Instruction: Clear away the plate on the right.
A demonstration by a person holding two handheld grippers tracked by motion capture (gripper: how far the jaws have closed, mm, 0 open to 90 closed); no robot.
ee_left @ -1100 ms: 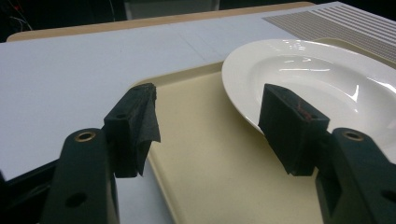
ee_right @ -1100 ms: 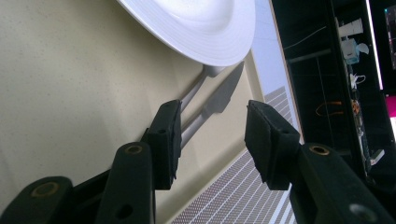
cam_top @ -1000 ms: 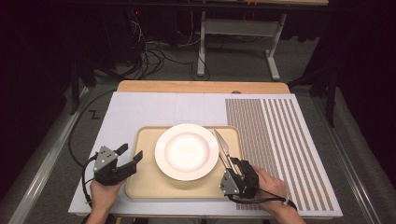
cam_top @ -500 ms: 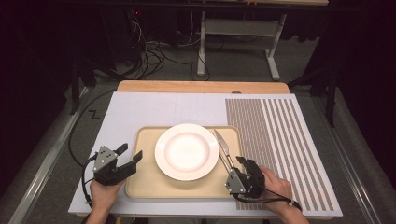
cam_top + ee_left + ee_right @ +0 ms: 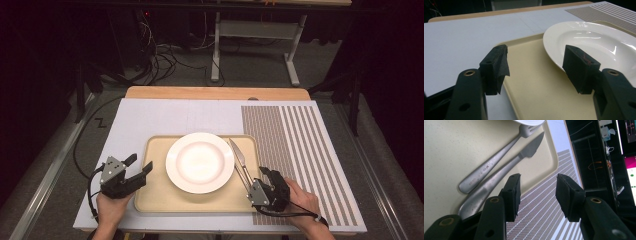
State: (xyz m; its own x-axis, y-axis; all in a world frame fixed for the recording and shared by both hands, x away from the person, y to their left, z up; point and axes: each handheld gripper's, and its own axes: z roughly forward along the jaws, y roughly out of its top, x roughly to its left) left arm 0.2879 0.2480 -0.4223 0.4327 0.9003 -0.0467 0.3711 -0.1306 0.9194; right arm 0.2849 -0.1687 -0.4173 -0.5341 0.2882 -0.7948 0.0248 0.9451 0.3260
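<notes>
Right now the knife point(image 5: 506, 173) and the fork point(image 5: 491, 162) lie side by side on the beige tray point(image 5: 165, 197), along its right edge, between the white plate point(image 5: 200, 161) and the tray's rim. Their handles point toward the near right corner of the tray; the fork's tines reach just under the plate's edge, and the knife lies on the outer side, nearer the rim.

Our right gripper point(image 5: 262, 182) sits at that near right corner, over the tray's rim and the striped placemat point(image 5: 310, 150). Its jaws stand about half open with nothing between them, and in the right gripper view the knife handle lies just off to the side of one jaw, not in the gap. We judge that the step in hand is taking up the cutlery, most likely the knife, since it is nearest.

To do it well, we bring the gap across so that it straddles the handle's end, with the pads on the two long sides of the handle. We come in low, since the handle is flat and thin, and we keep clear of the fork, which lies close enough that a pad could nudge it into the plate. We close fully before lifting.

Our left gripper point(image 5: 127, 172) rests at the tray's left edge, jaws wide open and empty, one over the tray and one over the white tabletop point(image 5: 150, 120).
</notes>
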